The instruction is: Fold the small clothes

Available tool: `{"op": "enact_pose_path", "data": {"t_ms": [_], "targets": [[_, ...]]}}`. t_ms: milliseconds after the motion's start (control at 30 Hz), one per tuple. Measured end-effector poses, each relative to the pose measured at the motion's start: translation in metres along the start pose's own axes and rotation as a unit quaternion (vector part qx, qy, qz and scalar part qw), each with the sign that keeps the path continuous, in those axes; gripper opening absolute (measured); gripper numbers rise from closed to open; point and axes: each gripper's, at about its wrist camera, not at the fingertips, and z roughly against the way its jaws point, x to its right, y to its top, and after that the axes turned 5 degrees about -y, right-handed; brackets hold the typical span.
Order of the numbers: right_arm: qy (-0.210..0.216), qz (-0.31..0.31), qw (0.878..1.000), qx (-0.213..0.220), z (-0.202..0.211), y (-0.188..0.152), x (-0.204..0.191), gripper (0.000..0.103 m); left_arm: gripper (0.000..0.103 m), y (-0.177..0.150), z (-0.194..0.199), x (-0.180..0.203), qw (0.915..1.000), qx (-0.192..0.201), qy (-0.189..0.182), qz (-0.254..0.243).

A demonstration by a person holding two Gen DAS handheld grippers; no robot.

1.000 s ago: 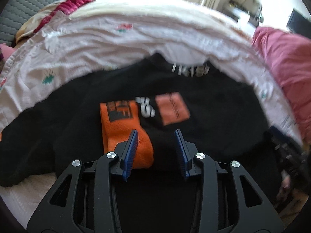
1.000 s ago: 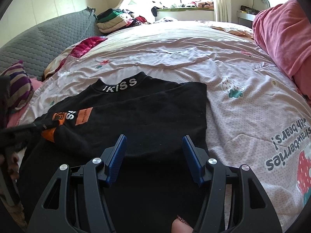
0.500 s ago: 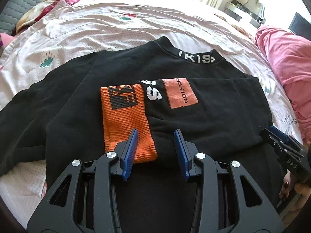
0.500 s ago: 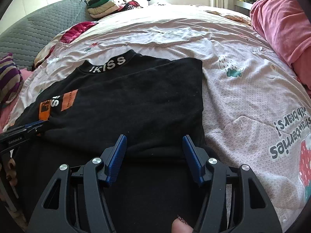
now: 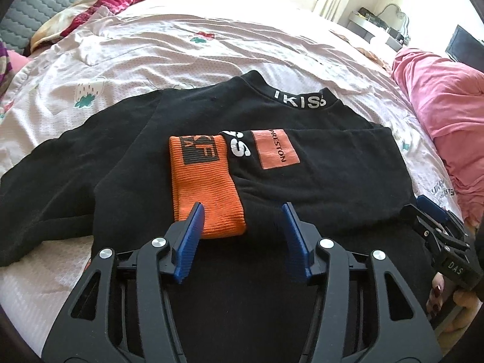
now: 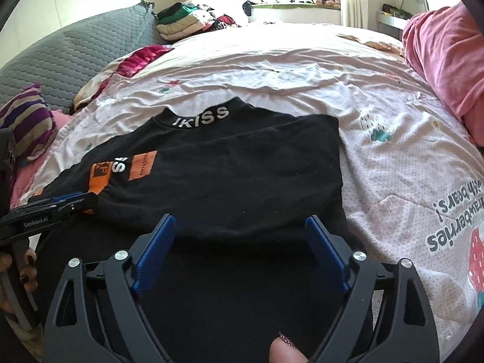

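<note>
A black sweatshirt [image 5: 317, 178] with a white-lettered collar lies flat on the bed; it also shows in the right wrist view [image 6: 242, 175]. One sleeve is folded across the body, ending in an orange ribbed cuff [image 5: 205, 187]. The other sleeve lies spread out to the left [image 5: 45, 181]. My left gripper [image 5: 243, 236] is open and empty, just above the cuff's near end. My right gripper [image 6: 239, 254] is open and empty over the folded sleeve's lower edge; it also shows at the right of the left wrist view [image 5: 435, 227].
The bed has a pale pink sheet [image 6: 393, 163] with strawberry prints. A pink blanket [image 5: 447, 109] is heaped at the right. A grey quilted cover [image 6: 75, 57], a striped pillow [image 6: 27, 127] and a pile of clothes [image 6: 187, 21] lie at the far left.
Both cameras have steadied and drawn slightly back over the sweatshirt. The folded sleeve and cuff lie as before. Both grippers stay open.
</note>
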Motion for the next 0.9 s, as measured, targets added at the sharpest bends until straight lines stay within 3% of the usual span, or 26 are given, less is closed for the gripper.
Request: {"op": "enact_pose_path", "data": {"t_ms": [633,900], "targets": [[0.020,0.013,0.999,0.039,0.019,-0.001,-0.019,0.098,0.086,-0.005,0.030,-0.016,0.9993,0.025,0.017,0.019],[0.030,0.028,0.998,0.046,0.023,-0.002,-0.038,0.098,0.093,-0.011,0.042,-0.029,0.9984,0.036,0.026,0.034]]}}
